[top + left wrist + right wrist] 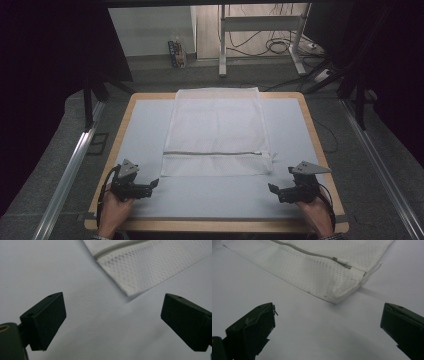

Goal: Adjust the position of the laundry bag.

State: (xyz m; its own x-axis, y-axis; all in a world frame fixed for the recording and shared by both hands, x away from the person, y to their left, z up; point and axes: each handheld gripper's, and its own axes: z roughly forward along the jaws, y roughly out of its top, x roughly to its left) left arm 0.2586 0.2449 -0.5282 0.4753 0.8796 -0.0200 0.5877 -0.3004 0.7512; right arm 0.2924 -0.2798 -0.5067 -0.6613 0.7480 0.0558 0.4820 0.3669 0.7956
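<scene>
Dim high view, its sides black; the pale grey table mat (215, 195) is evenly lit; close black jaws look soft-edged; the white mesh zippered bag (329, 272) casts a faint shadow.

We see a white mesh bag (216, 131) whose fabric carries a fine net pattern of small holes, crossed by a pale grey zipper (212, 153) with a small metallic pull (334, 258). It lies on a pale bluish-grey mat (210, 195), plain and unpatterned, bordered by the light wooden edge of the table (131, 102). We note that the left gripper (153, 184) and the right gripper (273, 189) are black, each topped by a grey three-cornered plate, with matte black jaws. The floor (60, 145) beyond is dark grey.
</scene>
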